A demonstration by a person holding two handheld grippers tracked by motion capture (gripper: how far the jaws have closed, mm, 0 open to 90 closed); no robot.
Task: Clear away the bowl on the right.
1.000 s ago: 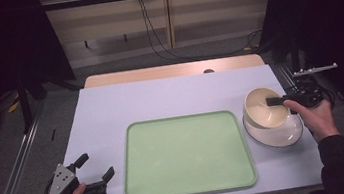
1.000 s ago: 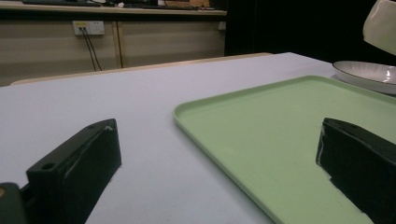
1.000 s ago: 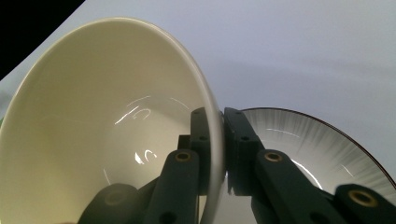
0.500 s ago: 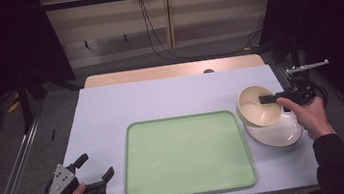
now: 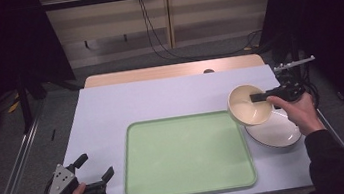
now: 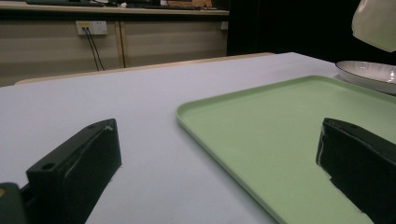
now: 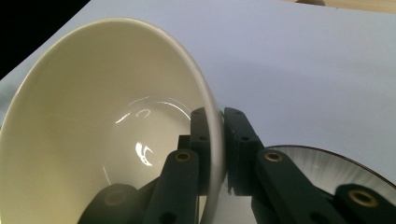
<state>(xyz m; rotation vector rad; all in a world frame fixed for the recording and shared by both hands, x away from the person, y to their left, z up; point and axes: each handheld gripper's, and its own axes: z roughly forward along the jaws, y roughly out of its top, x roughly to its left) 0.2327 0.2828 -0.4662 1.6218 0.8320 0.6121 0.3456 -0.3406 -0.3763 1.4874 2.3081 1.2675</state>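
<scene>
Bowl (image 5: 249,105) has come up off the plate (image 5: 276,132) and shifted toward the tray (image 5: 186,155) since the earlier frames, where it sat nested on the plate; right gripper (image 5: 257,98) has travelled with it. Left gripper (image 5: 95,176) hasn't budged.

Progress, as I read it: pick is done, carry is underway, placement is left. Bowl now hangs in the air, tilted, over the plate's far-left rim and just beside the tray's far-right corner, not yet over the green surface. Plate sits on the table (image 5: 160,96) right of the tray, untouched. Tray is bare. Likely the bowl goes onto the tray, then maybe the plate, but that's a guess.

Right gripper: jaws clamped on the bowl's rim, one jaw inside the bowl (image 7: 107,126), the other outside, wall pinched between them, as seen in the right gripper view. Plate (image 7: 336,168) shows below and behind. Hand (image 5: 302,112) wraps the grip from the table's right edge, gripper pointing roughly level toward the left, forearm coming in from bottom right.

Left gripper: jaws spread wide, nothing between them, resting low at the near-left table corner, pointing across at the tray (image 6: 280,135).
</scene>
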